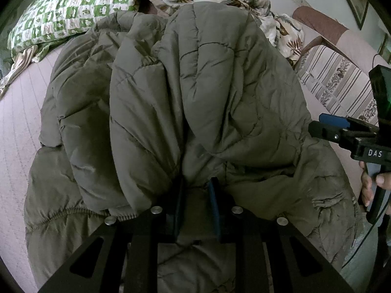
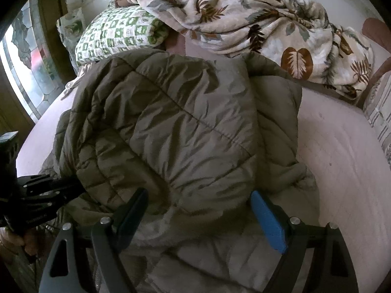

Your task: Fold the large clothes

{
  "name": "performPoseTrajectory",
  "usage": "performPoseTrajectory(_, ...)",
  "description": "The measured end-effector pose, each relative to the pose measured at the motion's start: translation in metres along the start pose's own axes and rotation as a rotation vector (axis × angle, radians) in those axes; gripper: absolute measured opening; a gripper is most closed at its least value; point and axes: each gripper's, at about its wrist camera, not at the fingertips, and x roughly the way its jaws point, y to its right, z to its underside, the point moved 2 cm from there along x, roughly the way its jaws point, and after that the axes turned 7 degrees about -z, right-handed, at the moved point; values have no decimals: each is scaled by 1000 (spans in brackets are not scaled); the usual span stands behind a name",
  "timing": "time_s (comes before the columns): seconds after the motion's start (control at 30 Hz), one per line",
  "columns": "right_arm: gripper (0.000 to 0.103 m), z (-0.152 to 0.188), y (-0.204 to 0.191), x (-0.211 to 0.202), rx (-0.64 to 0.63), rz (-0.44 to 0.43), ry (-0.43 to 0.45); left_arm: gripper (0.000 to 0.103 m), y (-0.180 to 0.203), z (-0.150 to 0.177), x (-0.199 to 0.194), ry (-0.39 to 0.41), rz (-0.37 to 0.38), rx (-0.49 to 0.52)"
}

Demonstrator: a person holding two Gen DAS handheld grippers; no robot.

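your left tongs (image 1: 196,185) pinch the jacket (image 1: 195,85) mid-fold on the bed (image 1: 17,127), right tongs (image 2: 200,200) spread empty; next, lay it over flat.

A jacket (image 2: 171,127) lies on the bed (image 2: 342,151), with a pillow (image 2: 117,36) and a blanket (image 2: 268,29) behind it.
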Motion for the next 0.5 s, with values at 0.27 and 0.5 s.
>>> performPoseTrajectory(0.27, 89, -5, -5, -1, -10, -18, 13, 21, -3, 0, -1, 0, 10, -7)
performPoseTrajectory(0.5, 89, -52, 7, -4, 28, -56, 71, 21, -7, -2, 1, -13, 29, -26)
